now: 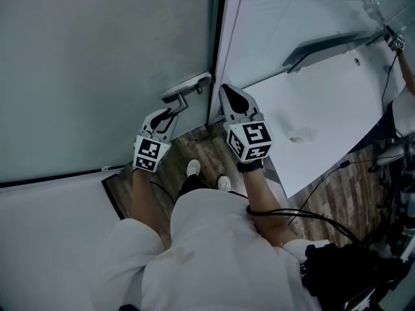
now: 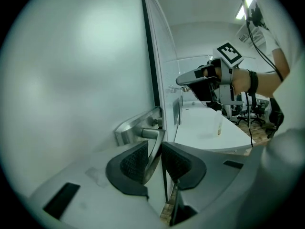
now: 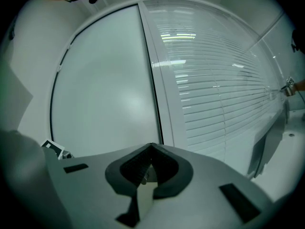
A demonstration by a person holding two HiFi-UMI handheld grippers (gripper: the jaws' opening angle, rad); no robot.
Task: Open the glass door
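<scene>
The frosted glass door (image 1: pixel 97 63) fills the left of the head view, and its silver lever handle (image 1: pixel 188 86) sits by the dark door edge. My left gripper (image 1: pixel 170 114) reaches up to that lever. In the left gripper view the lever (image 2: pixel 151 149) runs down between the two dark pads, and the left gripper (image 2: pixel 153 149) is shut on it. My right gripper (image 1: pixel 232 96) hovers just right of the door edge and touches nothing. Seen from its own view, the right gripper (image 3: pixel 150 149) has its jaws shut and empty, facing the door (image 3: pixel 105 89).
A white table (image 1: pixel 324 109) stands close on the right, behind a glass wall with blinds (image 3: pixel 224 70). Black cables (image 1: pixel 324 180) trail over the wooden floor at the right. The person's shoes (image 1: pixel 193 168) stand just in front of the door. Office chairs (image 2: pixel 257 111) stand farther back.
</scene>
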